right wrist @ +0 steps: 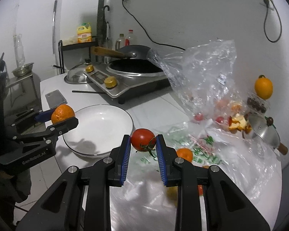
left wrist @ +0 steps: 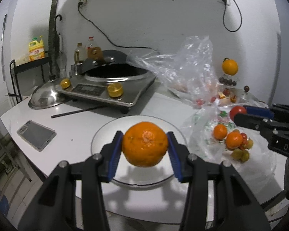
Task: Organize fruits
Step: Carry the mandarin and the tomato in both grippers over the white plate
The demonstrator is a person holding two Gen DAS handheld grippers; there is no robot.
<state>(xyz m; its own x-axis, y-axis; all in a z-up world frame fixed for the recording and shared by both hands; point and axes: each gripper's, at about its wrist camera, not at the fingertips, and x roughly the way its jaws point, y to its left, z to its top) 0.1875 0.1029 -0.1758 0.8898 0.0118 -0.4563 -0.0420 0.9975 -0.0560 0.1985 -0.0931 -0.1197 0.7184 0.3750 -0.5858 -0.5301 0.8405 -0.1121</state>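
My left gripper (left wrist: 145, 144) is shut on a large orange mandarin (left wrist: 145, 147), held in the air above the white plate (left wrist: 102, 134). From the right wrist view the same mandarin (right wrist: 62, 113) hangs over the plate's (right wrist: 106, 123) left rim. My right gripper (right wrist: 142, 144) is shut on a red tomato (right wrist: 142, 139) with a green stem, just right of the plate and above the plastic bags. In the left wrist view this tomato (left wrist: 237, 112) shows at the right edge. Two small mandarins (left wrist: 227, 134) and several grapes (left wrist: 240, 154) lie on a printed bag.
An induction cooker (left wrist: 113, 84) with a black wok stands behind the plate, with a steel lid (left wrist: 46, 96) to its left. A phone (left wrist: 36, 134) and a black chopstick (left wrist: 77, 111) lie on the white table. Crumpled clear bags (right wrist: 202, 80) with fruit scraps fill the right side.
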